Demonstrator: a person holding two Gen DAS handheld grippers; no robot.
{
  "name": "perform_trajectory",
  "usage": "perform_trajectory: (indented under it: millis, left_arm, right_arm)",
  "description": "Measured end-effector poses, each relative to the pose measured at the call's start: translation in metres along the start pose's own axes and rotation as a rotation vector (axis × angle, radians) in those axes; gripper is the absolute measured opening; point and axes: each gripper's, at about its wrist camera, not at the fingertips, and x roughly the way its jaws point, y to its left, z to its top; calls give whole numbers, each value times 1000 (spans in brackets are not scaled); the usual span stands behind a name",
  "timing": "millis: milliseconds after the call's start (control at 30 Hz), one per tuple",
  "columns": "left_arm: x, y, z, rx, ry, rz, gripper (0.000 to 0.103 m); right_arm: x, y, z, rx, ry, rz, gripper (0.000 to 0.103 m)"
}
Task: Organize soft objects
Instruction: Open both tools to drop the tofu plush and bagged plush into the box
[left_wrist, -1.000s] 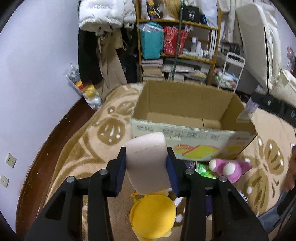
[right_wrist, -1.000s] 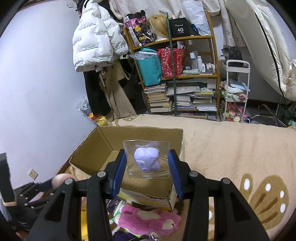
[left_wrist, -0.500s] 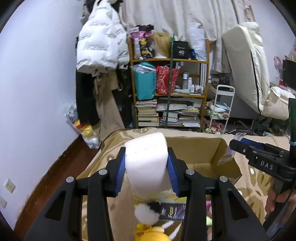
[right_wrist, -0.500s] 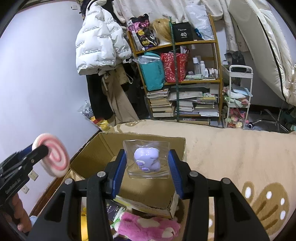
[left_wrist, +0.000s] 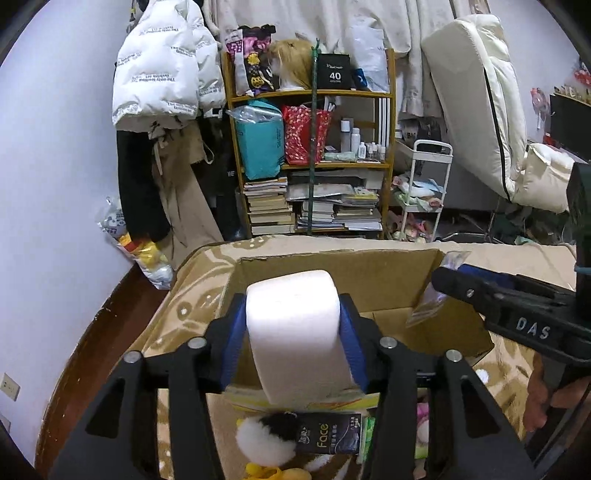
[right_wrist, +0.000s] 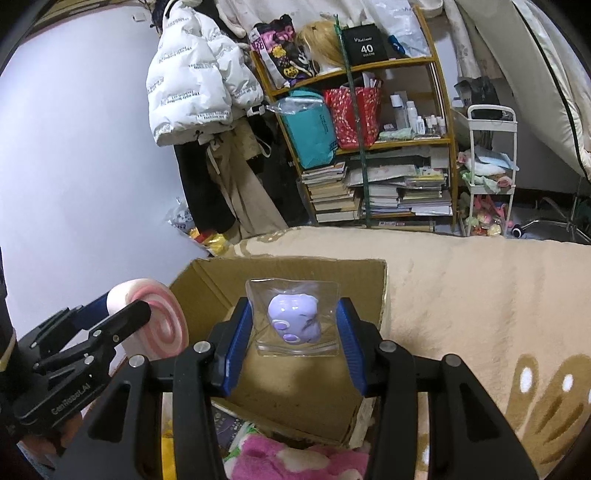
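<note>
My left gripper (left_wrist: 293, 334) is shut on a pale pink swirl-roll cushion (left_wrist: 297, 332), held above the near wall of the open cardboard box (left_wrist: 369, 280). In the right wrist view the cushion (right_wrist: 155, 321) shows its pink spiral face at the box's left. My right gripper (right_wrist: 293, 328) is shut on a clear bag with a purple soft toy (right_wrist: 293, 319), held over the box (right_wrist: 295, 391). The right gripper also shows in the left wrist view (left_wrist: 443, 282) over the box's right side.
On the carpet in front of the box lie a pink plush (right_wrist: 295, 461), a yellow plush (left_wrist: 273, 472), a black-and-white pompom (left_wrist: 266, 439) and a black tissue pack (left_wrist: 325, 435). A cluttered shelf (left_wrist: 314, 162), hanging coats (left_wrist: 162, 110) and a white cart (left_wrist: 424, 192) stand behind.
My left gripper rose with the cushion from low by the floor toys to above the box's near wall. My right gripper stayed nearly still over the box with its bagged toy.
</note>
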Motion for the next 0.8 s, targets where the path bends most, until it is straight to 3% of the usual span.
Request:
perform_trajectory:
  millis: [100,233,333,500,633,800]
  left_arm:
    - [5,3,-4,-15,4,18,69]
    - [10,10,-8,-34,31,55,70]
    - [11,16,-11,-57,44,66,73]
    - [1,21,-13,-51,52,106,88]
    - [-13,26,-14,-46,61,122,93]
    - [-33,35,-17,-91,69,133,96]
  right_arm:
    - [9,-1,-3,-7,33,-12,50]
    - [14,-4,-5,-4,63,-19,51]
    - [12,-4,-6,-10,60,-26,63]
    - [5,-1,-7,-13,58,-25,71]
    - [-8,5,-11,-20,44,-35,86]
    - [-23,11,-15,-9,48,-40,91]
